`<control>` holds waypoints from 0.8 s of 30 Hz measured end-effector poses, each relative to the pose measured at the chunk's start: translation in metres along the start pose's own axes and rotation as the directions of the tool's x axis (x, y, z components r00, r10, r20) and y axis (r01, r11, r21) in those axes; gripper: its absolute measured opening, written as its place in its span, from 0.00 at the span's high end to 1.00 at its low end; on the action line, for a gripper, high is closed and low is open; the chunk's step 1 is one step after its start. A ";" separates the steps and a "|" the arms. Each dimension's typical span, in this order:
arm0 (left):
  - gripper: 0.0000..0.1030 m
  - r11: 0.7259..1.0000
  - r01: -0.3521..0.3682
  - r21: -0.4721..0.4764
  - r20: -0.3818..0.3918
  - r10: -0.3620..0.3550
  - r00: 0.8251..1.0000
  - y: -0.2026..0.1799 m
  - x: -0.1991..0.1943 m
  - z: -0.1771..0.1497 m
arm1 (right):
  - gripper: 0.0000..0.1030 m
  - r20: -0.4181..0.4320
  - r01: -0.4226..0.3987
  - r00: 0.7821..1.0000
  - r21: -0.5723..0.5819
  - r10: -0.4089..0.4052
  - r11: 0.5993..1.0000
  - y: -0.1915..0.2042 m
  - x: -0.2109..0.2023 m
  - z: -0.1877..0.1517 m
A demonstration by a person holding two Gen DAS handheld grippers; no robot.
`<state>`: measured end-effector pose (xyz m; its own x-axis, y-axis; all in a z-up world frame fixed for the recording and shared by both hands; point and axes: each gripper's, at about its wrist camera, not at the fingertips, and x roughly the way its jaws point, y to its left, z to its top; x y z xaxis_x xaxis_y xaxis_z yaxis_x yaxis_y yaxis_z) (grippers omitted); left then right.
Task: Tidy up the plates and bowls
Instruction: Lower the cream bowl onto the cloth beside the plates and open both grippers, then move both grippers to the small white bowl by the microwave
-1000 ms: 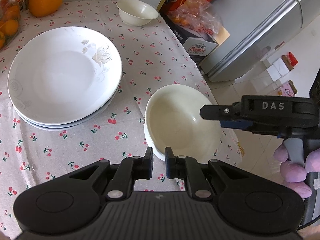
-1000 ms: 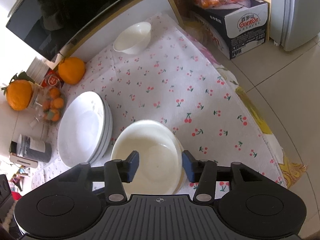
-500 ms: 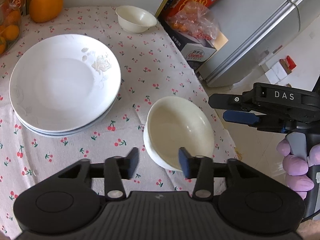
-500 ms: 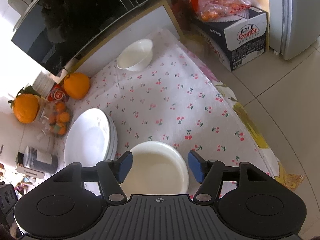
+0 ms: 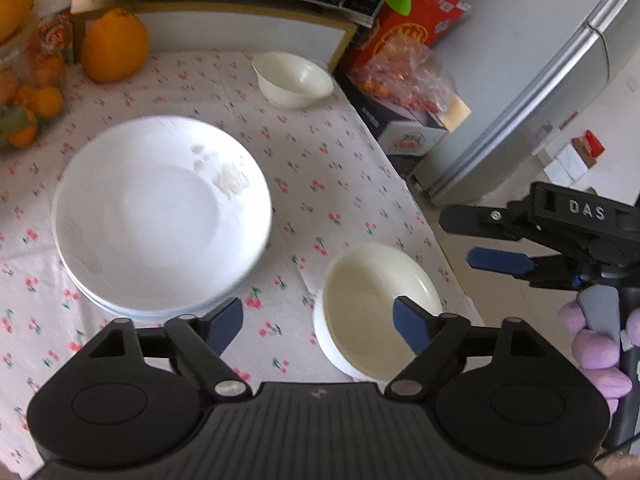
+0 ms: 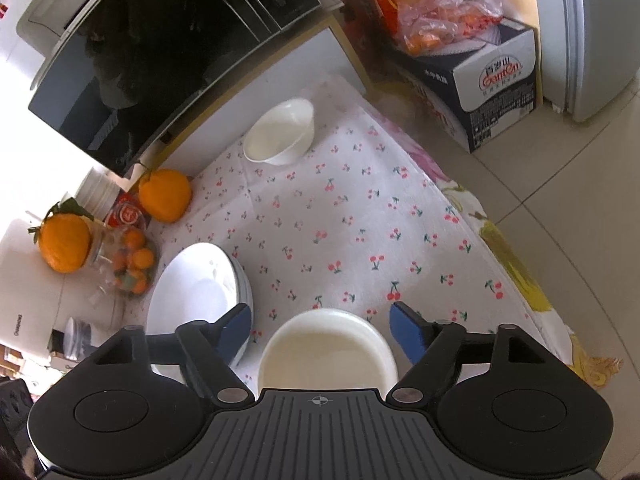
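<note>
Two cream bowls (image 5: 376, 304) sit nested near the right edge of the cherry-print table. A stack of white plates (image 5: 160, 216) lies to their left. A third small bowl (image 5: 294, 78) stands alone at the far side. My left gripper (image 5: 318, 320) hovers over the nested bowls' near-left rim, its jaws opening, and grips nothing. My right gripper (image 5: 480, 238) hangs off the table's right edge in a gloved hand. In the right wrist view its jaws (image 6: 320, 326) are opening, with the nested bowls (image 6: 328, 348) below and between them, untouched. The plates (image 6: 196, 300) and the far bowl (image 6: 280, 132) also show there.
A microwave (image 6: 160, 60) stands behind the table. Large oranges (image 5: 114, 46) and a jar of small fruit (image 5: 28, 100) sit at the back left. Boxes with bagged fruit (image 6: 480, 60) rest on the floor beside a silver fridge (image 5: 560, 112) on the right.
The left jaws, shut at the bowls' near rim, have spread wide. The right jaws have widened too. Both cameras have tilted up and show more of the far table.
</note>
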<state>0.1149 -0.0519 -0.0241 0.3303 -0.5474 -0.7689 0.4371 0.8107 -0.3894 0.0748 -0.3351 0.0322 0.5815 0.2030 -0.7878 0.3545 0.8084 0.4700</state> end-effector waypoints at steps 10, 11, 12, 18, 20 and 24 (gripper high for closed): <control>0.03 0.995 -0.100 0.009 0.120 0.098 0.988 -0.001 -0.017 0.031 | 0.13 0.009 0.013 1.000 -0.030 -0.013 0.999 0.025 0.001 0.019; 0.02 0.994 -0.111 0.008 0.129 0.109 0.986 0.000 -0.018 0.034 | 0.13 0.003 0.010 1.000 -0.031 -0.010 0.999 0.026 0.003 0.023; 0.01 0.993 -0.120 0.003 0.137 0.119 0.983 0.001 -0.019 0.038 | 0.13 0.000 0.009 1.000 -0.033 -0.009 0.999 0.028 0.004 0.026; 0.01 0.986 -0.161 -0.035 0.186 0.165 0.969 0.012 -0.020 0.061 | 0.12 0.023 0.014 1.000 -0.044 -0.013 0.999 0.041 0.012 0.050; 0.01 0.983 -0.180 -0.047 0.194 0.185 0.963 0.016 -0.019 0.069 | 0.12 0.028 0.013 1.000 -0.051 -0.012 0.999 0.046 0.018 0.059; 0.01 0.977 -0.204 -0.061 0.205 0.212 0.955 0.024 -0.015 0.084 | 0.12 0.022 0.011 1.000 -0.068 -0.010 0.998 0.056 0.033 0.076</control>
<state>0.1911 -0.0417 0.0203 0.5802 -0.3935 -0.7131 0.3086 0.9165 -0.2547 0.1696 -0.3252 0.0628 0.5944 0.1827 -0.7832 0.3102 0.8464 0.4329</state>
